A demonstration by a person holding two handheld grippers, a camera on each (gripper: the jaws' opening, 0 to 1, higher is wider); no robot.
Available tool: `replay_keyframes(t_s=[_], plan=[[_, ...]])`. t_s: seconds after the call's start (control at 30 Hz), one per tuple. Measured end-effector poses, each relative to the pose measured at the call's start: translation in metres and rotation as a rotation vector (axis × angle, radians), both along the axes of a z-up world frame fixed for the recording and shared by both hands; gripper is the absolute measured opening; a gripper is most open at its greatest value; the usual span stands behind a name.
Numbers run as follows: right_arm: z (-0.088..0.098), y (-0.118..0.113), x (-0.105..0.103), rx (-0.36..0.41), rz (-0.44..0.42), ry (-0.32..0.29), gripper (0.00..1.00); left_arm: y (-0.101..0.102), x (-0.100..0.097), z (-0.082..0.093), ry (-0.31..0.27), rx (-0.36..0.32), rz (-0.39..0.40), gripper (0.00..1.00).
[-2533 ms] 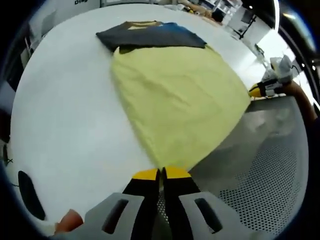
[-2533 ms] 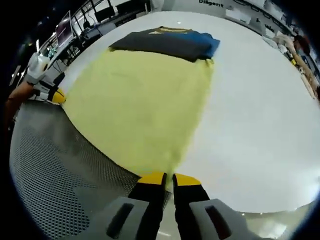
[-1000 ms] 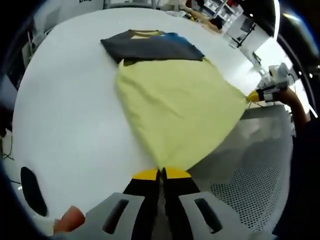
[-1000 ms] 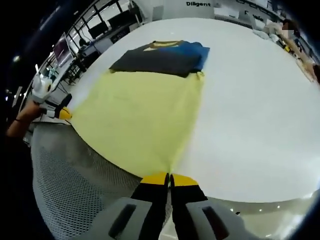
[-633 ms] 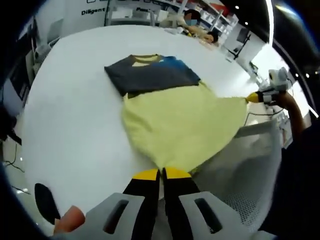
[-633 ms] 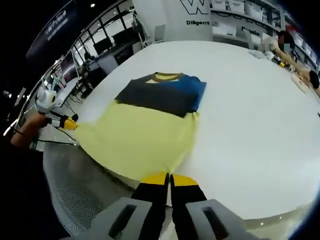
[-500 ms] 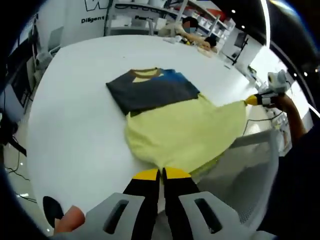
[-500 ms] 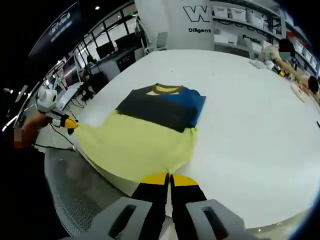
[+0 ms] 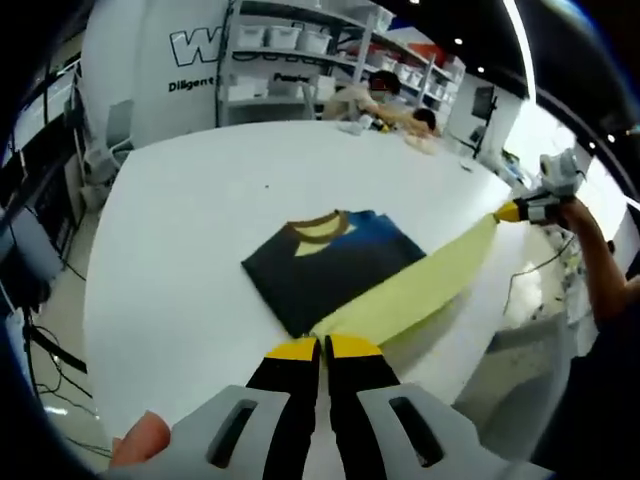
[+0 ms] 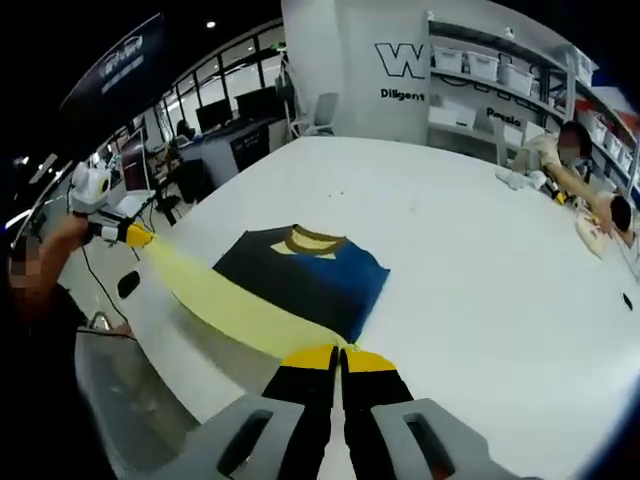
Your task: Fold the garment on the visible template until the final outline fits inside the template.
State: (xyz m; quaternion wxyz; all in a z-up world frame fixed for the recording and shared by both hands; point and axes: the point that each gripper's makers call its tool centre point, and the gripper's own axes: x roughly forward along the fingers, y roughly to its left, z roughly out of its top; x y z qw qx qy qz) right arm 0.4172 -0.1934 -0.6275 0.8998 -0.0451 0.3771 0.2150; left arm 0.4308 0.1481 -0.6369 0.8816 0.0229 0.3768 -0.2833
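Observation:
The garment lies on the round white table, its dark and blue top part flat with a tan collar. Its yellow lower part is lifted off the table and pulled taut into a band between both grippers. My left gripper is shut on one hem corner. The right gripper holds the other corner at the far right of the left gripper view. In the right gripper view my right gripper is shut on the yellow fabric, and the left gripper pinches the far end beside the dark top part.
A grey mesh chair stands at the table's near edge. People sit at the far side of the table. Shelves with bins and desks with monitors line the room behind.
Both grippers rose with the hem. The yellow part, earlier spread flat over the table edge, now hangs in the air as a narrow taut band above the dark part.

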Motion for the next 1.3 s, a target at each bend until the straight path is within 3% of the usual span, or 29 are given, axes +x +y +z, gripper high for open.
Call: replay_keyframes(t_s=[0.2,0.47,0.77,1.2,1.3], plan=[[0.006,-0.003,0.043,-0.014,-0.002,-0.032,0.0,-0.004,0.044,0.008,-0.048,0.005,0.024,0.0],[0.001,-0.007,0.1,-0.034,-0.005,-0.049,0.0,-0.005,0.097,0.0,-0.064,0.025,0.047,0.0],[-0.032,-0.008,0.151,-0.067,-0.006,-0.032,0.0,-0.006,0.152,-0.027,-0.057,0.017,0.093,0.0],[-0.087,-0.017,0.194,-0.057,-0.04,0.019,0.0,-0.004,0.2,-0.08,-0.005,-0.006,0.154,0.0],[-0.103,-0.017,0.202,-0.067,-0.042,0.018,0.0,-0.005,0.211,-0.093,-0.022,0.002,0.162,0.0]])
